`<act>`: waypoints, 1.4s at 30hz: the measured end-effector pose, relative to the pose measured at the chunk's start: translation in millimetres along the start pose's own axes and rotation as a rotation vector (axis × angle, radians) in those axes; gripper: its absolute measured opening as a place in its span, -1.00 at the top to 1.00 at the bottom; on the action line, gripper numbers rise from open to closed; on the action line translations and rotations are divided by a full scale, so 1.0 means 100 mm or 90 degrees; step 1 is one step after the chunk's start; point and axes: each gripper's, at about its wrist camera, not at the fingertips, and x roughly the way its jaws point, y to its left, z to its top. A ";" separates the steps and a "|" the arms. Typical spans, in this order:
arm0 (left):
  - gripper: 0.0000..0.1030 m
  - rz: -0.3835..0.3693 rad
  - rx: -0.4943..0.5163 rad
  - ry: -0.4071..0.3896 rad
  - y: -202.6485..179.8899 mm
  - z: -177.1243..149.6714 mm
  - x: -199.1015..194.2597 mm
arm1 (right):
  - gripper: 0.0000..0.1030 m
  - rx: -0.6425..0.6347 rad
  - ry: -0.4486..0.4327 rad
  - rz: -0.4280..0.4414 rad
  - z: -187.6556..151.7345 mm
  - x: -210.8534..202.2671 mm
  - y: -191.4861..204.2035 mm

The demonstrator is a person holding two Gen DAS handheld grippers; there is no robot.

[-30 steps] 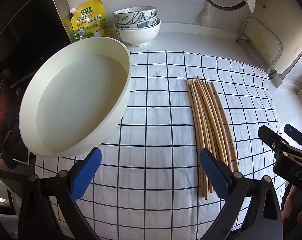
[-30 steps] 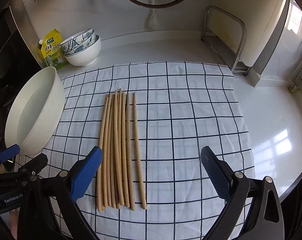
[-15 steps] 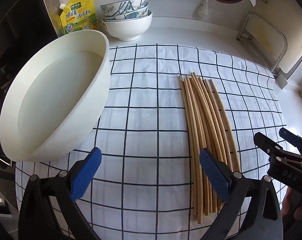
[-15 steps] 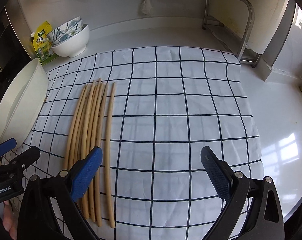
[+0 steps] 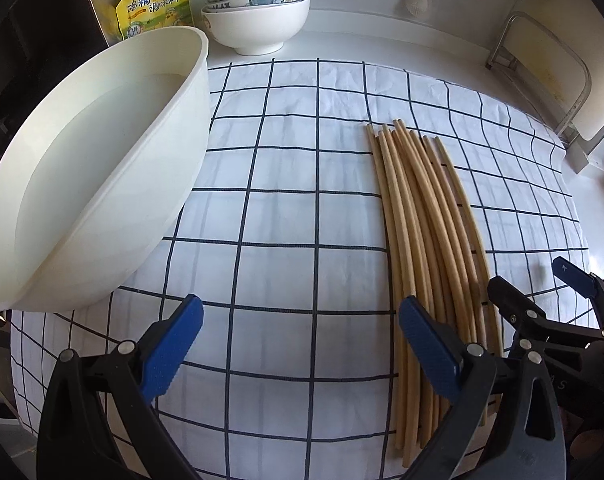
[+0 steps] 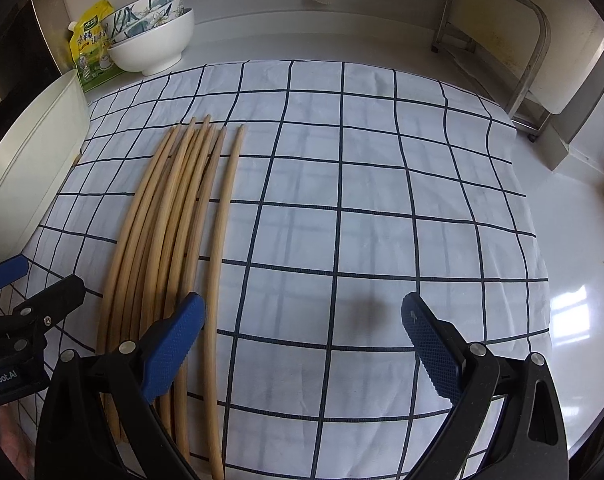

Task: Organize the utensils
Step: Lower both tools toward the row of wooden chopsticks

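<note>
Several light wooden chopsticks (image 5: 421,232) (image 6: 170,224) lie side by side in a loose bundle on a white cloth with a dark grid (image 5: 302,208) (image 6: 361,208). My left gripper (image 5: 302,332) is open low over the cloth, its right pad just left of the bundle's near ends. My right gripper (image 6: 302,332) is open too, its left pad over the near ends of the chopsticks, the rest of its gap over bare cloth. Each gripper shows at the edge of the other's view, holding nothing.
A large white basin (image 5: 90,184) (image 6: 30,152) holding water sits at the cloth's left edge. Stacked bowls (image 5: 258,12) (image 6: 154,36) and a yellow seasoning pouch (image 5: 154,4) stand at the back left. A metal rack (image 6: 501,40) stands at the back right.
Both grippers have dropped lower and closer to the cloth. The chopsticks have slid left in the right wrist view and now reach under that gripper's left pad. Nothing was taken hold of.
</note>
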 end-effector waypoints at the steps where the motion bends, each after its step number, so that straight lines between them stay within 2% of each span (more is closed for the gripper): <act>1: -0.88 0.001 -0.001 0.001 0.01 0.00 0.01 | -0.83 -0.002 0.000 0.000 0.00 0.00 0.01; 7: -0.88 0.002 -0.008 -0.013 0.00 0.03 0.00 | -0.83 -0.014 0.000 -0.018 -0.01 0.04 0.02; 18: -0.88 0.020 0.025 -0.003 -0.14 0.06 0.13 | -0.83 0.015 0.000 -0.033 -0.02 0.03 -0.27; 26: -0.87 0.013 0.029 -0.001 -0.21 0.06 0.16 | -0.83 0.006 -0.010 -0.037 -0.02 0.02 -0.23; 29: -0.89 0.023 0.036 0.017 -0.24 0.06 0.22 | -0.82 -0.001 -0.020 -0.048 -0.04 0.01 -0.18; 36: -0.85 0.027 0.032 0.007 -0.26 0.07 0.22 | -0.76 -0.030 -0.039 -0.051 -0.02 0.01 -0.09; 39: -0.57 0.008 0.035 0.004 -0.28 0.06 0.18 | -0.54 -0.039 -0.037 -0.028 -0.01 0.00 -0.07; 41: -0.17 -0.010 0.038 0.005 -0.30 0.07 0.15 | -0.24 -0.048 -0.033 -0.007 0.00 -0.02 -0.04; 42: -0.07 -0.016 0.044 0.005 -0.31 0.07 0.13 | -0.16 -0.052 -0.031 0.004 0.00 -0.02 -0.02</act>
